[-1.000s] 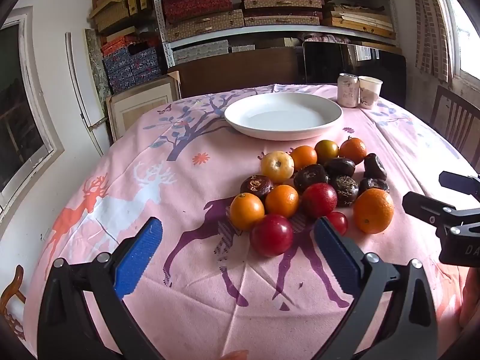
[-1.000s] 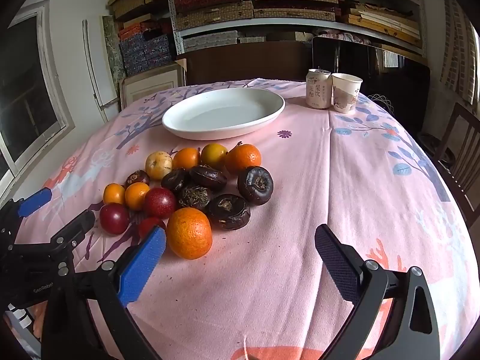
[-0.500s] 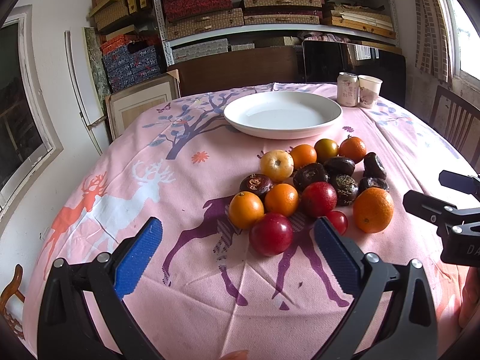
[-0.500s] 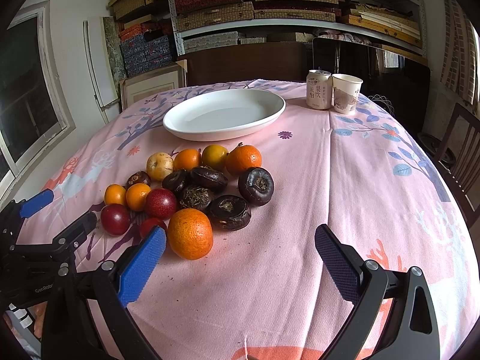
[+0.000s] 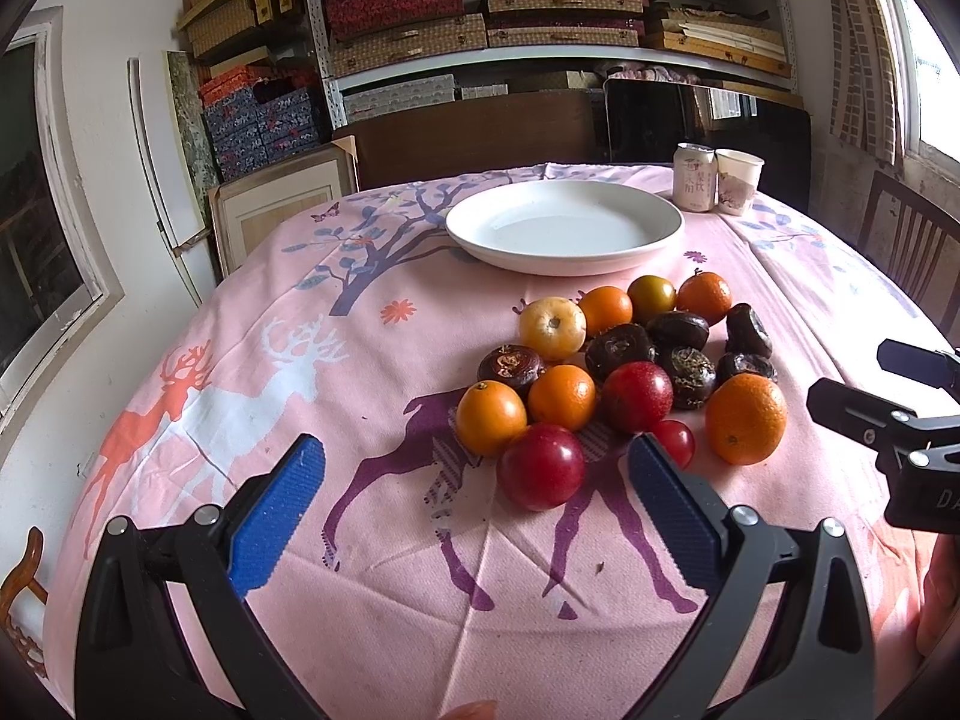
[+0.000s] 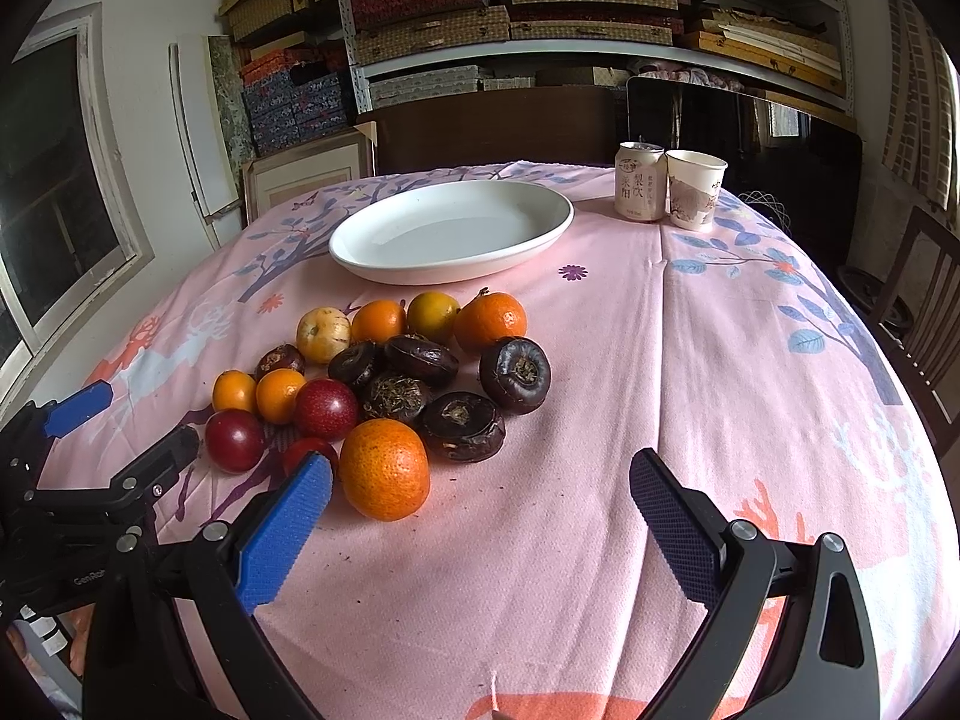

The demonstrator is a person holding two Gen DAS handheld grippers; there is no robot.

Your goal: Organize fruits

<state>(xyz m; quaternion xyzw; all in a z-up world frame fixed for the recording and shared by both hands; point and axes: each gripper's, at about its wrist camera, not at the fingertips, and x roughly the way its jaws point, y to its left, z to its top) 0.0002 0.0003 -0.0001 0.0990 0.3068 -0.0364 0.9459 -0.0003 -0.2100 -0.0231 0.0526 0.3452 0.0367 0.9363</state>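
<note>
Now both my grippers, left gripper (image 5: 477, 495) and right gripper (image 6: 480, 504), are spread wide and empty above the table (image 6: 690, 396). The fruits (image 6: 390, 384) lie heaped just before the empty white plate (image 6: 450, 234); I think it is best to take the near big orange (image 6: 384, 468) first, closing softly

Left gripper (image 5: 477, 483): black frame, blue ribbed pads (image 5: 276, 513), jaws spread wide, nothing between them, held low and level, pointing forward. Right gripper (image 6: 480, 501): same build, one bright blue pad (image 6: 285, 531), other pad dark navy (image 6: 672, 525), jaws likewise wide apart and empty. Both sit side by side at about the same height; each one's fingers show at the edge of the other's wrist view. Sliver of the person's hand (image 5: 939, 588) at lower right of the left wrist view.
</note>
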